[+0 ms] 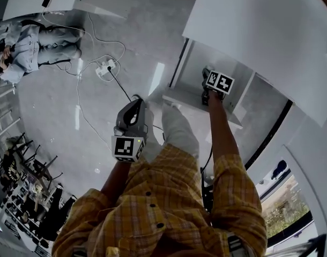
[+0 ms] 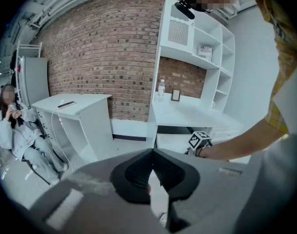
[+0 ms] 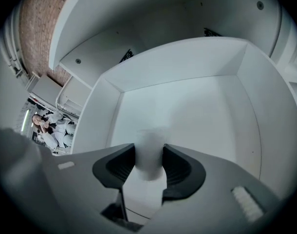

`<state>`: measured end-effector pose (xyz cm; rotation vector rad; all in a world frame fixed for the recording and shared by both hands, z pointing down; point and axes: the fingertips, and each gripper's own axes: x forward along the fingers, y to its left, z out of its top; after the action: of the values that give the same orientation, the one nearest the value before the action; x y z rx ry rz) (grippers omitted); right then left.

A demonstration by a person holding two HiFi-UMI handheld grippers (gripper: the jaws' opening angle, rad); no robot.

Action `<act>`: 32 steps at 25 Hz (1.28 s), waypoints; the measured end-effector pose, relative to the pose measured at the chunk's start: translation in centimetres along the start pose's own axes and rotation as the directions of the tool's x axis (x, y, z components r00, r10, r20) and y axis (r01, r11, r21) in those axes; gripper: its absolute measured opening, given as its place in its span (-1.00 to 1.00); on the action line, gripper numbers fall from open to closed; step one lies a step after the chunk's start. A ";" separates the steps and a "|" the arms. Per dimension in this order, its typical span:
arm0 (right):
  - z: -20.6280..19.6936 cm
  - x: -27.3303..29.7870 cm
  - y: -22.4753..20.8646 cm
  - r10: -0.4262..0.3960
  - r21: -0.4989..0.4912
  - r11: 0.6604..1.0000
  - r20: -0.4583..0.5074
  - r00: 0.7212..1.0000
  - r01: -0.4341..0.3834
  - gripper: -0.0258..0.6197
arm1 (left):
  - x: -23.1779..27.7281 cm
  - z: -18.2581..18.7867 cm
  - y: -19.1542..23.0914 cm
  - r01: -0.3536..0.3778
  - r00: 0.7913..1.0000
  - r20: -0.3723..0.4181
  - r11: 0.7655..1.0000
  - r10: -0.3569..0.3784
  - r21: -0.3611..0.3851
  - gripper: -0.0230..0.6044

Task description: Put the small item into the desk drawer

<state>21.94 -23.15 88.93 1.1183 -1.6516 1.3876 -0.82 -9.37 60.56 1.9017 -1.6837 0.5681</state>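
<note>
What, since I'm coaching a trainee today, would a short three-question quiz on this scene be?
1. True or false: the desk drawer is shut.
2. Which gripper holds the white item?
3. The fingers of the left gripper are: A wide apart; B together, with nothing between them; C clamped on a cable.
Key: 1 false, it stands open; 2 the right gripper; 3 B.

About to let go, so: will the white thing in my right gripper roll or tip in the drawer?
The white item looks rounded in the right gripper, so it may roll. It looks undented between the pads, so probably stiff. The drawer walls should stop it.
</note>
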 end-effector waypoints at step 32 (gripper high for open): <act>4.4 -12.1 4.5 0.053 0.068 0.995 0.302 0.952 -0.077 -0.41 | -5.2 7.2 1.6 0.064 0.975 0.211 0.998 -0.068 0.024 -0.93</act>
<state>22.53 -25.06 75.45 1.3883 -1.8734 1.3868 -3.38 -10.08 51.96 2.0841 -1.7418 0.3647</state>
